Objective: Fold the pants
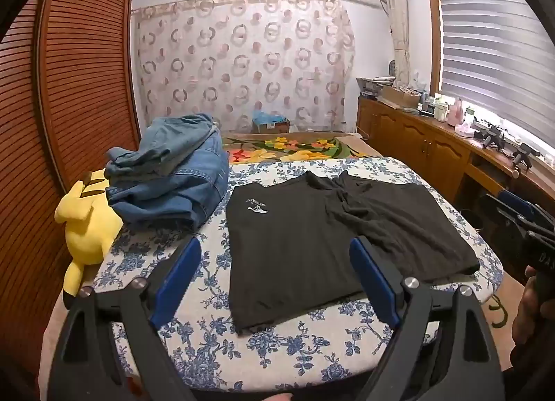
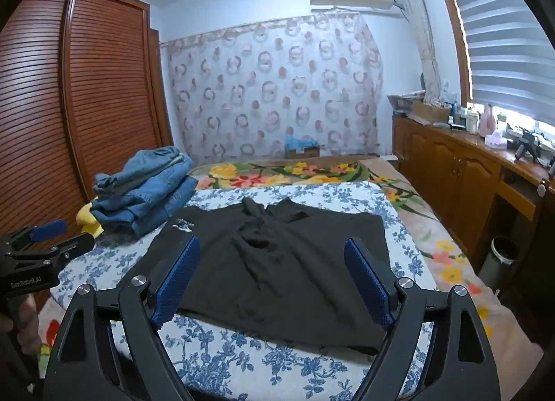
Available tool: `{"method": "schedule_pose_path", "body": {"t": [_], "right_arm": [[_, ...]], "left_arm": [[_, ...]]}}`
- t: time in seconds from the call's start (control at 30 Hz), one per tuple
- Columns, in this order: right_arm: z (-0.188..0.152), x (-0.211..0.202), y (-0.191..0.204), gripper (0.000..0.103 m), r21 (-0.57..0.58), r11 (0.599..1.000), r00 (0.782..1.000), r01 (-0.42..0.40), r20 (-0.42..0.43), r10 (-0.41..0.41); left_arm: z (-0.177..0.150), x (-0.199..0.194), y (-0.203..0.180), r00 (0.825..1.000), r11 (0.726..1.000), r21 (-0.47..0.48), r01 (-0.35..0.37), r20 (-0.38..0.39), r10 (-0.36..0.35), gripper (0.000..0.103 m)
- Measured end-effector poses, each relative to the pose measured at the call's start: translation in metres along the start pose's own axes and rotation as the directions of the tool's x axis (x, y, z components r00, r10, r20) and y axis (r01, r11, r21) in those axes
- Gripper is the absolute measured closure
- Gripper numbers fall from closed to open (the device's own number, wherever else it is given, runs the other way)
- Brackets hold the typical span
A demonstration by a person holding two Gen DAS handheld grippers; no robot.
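A pair of black pants lies spread flat on a blue-flowered white pad on the bed. A small white logo sits near its far left corner, and the cloth is crumpled at the far middle. My left gripper hovers open over the near left part of the pants, nothing between its blue pads. My right gripper hangs open above the near right part, also holding nothing. Each gripper shows at the edge of the other's view: the right gripper and the left gripper.
A stack of folded blue jeans rests at the pad's far left, with a yellow plush toy beside it. A slatted wooden wardrobe stands on the left. Wooden cabinets and a bin line the right.
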State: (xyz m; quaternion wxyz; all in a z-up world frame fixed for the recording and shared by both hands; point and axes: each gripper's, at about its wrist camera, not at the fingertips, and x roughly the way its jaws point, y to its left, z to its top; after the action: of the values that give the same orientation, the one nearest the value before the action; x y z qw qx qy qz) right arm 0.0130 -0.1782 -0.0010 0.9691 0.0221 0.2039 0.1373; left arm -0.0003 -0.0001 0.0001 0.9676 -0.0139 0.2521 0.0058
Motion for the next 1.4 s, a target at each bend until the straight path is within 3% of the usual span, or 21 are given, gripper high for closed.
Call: {"method": "schedule_pose_path", "body": {"t": [1.4], "right_arm": [[-0.001,-0.001,0.001,0.016,0.008,1.000,1.000,-0.006,0.012,0.006]], "left_arm": [[0.006,-0.011,-0.004,1.000,1.000,0.003,0.002,0.005,-0.002,0.015]]}}
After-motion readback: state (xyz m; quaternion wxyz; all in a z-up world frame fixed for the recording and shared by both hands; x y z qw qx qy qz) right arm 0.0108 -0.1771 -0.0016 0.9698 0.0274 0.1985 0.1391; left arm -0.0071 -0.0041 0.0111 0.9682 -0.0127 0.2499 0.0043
